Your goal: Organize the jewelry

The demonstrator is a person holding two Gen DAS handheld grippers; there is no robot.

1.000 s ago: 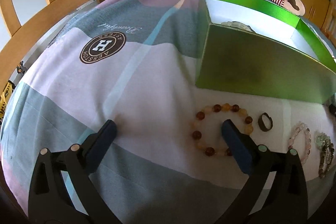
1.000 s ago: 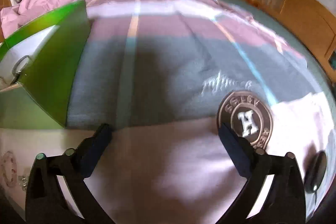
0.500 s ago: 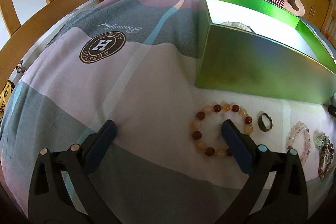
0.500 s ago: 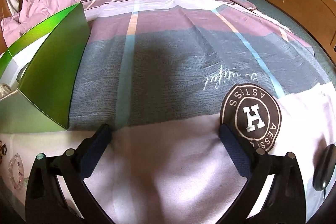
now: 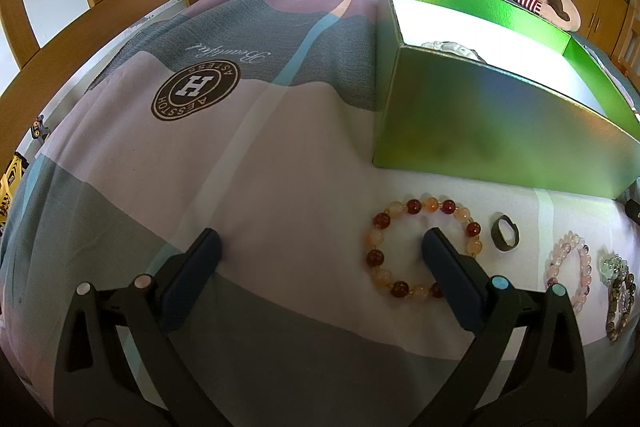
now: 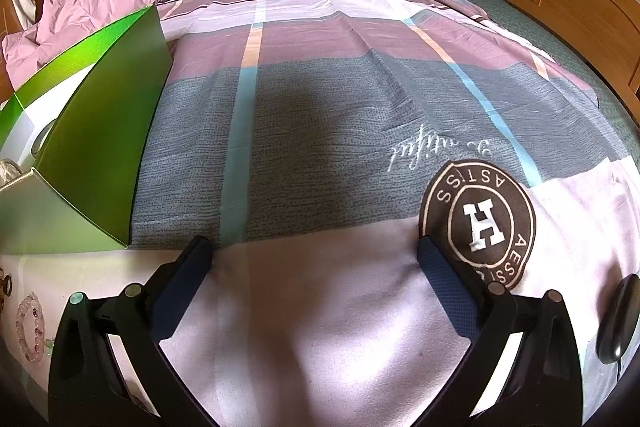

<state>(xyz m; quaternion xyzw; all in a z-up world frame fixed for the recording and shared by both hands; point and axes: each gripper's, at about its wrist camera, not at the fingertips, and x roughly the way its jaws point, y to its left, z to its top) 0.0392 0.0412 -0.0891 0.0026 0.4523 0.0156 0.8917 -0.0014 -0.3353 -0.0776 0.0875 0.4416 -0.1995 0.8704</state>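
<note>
Approach step: my left gripper (image 5: 320, 247) has jaws apart, one tip inside the amber bead bracelet (image 5: 424, 251) at lower right; next I pinch its rim and lift toward the green box (image 5: 492, 139); right gripper (image 6: 314, 255) jaws apart, empty.

A pale piece (image 5: 450, 47) inside the green box (image 5: 480, 131) shows only its top above the near wall. The left tongs' right finger (image 5: 448, 275) covers part of the amber bead bracelet (image 5: 384, 223). At the right edge, a tangled cluster of jewelry (image 5: 618, 287) is too small to sort. The pink bead bracelet (image 6: 30, 327) lies distorted near the right-wrist view's rim.
</note>
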